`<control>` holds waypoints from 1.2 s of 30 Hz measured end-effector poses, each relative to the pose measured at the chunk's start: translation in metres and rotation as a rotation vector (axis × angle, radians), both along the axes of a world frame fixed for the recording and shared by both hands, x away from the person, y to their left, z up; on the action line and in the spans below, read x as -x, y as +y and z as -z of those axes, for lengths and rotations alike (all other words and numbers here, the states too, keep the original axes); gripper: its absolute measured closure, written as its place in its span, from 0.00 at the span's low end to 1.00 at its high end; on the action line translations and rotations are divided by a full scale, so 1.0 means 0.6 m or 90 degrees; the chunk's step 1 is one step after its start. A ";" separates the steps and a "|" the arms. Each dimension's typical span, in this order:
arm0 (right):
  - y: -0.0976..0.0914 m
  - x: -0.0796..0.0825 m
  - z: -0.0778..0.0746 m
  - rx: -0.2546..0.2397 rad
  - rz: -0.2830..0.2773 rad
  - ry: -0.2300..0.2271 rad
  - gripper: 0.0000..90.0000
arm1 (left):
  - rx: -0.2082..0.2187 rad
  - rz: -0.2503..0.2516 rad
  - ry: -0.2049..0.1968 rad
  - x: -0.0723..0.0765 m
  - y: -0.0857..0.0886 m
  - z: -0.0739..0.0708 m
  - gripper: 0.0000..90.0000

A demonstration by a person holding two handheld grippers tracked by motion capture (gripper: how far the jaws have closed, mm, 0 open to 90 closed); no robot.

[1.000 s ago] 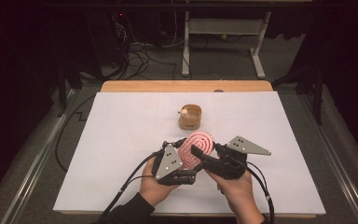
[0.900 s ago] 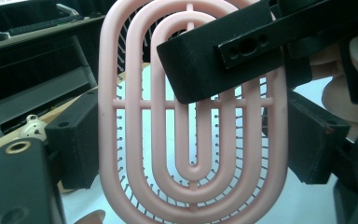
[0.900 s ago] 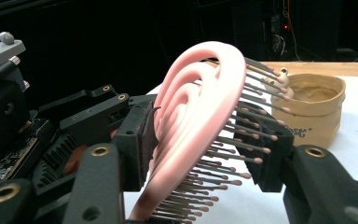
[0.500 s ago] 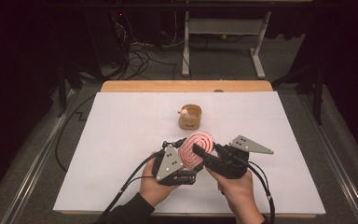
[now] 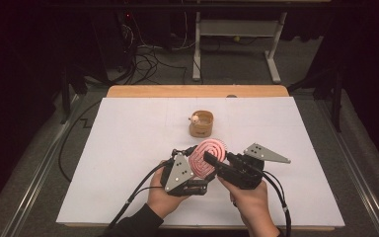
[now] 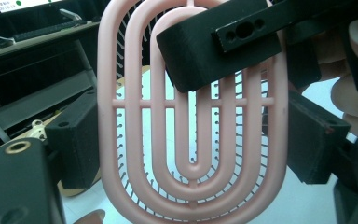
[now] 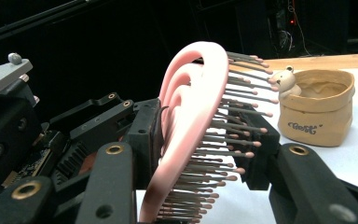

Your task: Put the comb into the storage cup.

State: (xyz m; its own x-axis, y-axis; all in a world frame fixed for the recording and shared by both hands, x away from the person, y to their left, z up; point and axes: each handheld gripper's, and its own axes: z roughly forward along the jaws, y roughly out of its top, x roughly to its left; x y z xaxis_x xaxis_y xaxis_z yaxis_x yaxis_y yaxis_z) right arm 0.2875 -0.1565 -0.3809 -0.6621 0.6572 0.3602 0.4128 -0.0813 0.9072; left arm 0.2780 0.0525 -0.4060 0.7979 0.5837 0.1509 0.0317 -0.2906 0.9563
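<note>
**Brush held upright between both grippers**

I see the pink hairbrush [image 5: 207, 156] lifted above the white table [image 5: 128, 148], near its front edge. Its long axis stands roughly upright, bristles pointing toward the beige cup [image 5: 201, 123]. My left gripper [image 5: 190, 163] clamps the oval head by its two edges. My right gripper [image 5: 208, 159] has just been closing, one jaw on the back, one among the bristles.
</note>
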 end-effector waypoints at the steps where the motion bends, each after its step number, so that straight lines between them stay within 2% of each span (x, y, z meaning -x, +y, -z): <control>1: 0.000 0.000 0.000 -0.003 -0.002 0.004 0.65 | 0.000 -0.001 -0.001 0.000 0.000 0.000 0.20; 8: 0.001 0.001 -0.001 -0.010 -0.008 0.010 0.68 | -0.005 -0.002 -0.004 0.000 0.000 0.001 0.20; 17: 0.006 0.008 -0.006 -0.002 -0.003 -0.009 0.71 | -0.009 -0.007 -0.010 0.001 -0.001 -0.001 0.20; 26: 0.004 0.011 -0.009 -0.009 -0.006 -0.016 0.72 | -0.009 -0.007 -0.016 0.004 -0.002 -0.005 0.20; 36: 0.006 0.012 -0.010 -0.003 -0.005 -0.028 0.72 | -0.002 0.007 -0.003 -0.001 -0.001 -0.004 0.20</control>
State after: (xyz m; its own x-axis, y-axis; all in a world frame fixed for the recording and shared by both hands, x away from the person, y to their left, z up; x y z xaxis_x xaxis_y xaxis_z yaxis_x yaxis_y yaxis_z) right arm 0.2802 -0.1530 -0.3748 -0.6822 0.6506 0.3336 0.3736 -0.0821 0.9240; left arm 0.2785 0.0517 -0.4037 0.8040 0.5737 0.1562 0.0242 -0.2940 0.9555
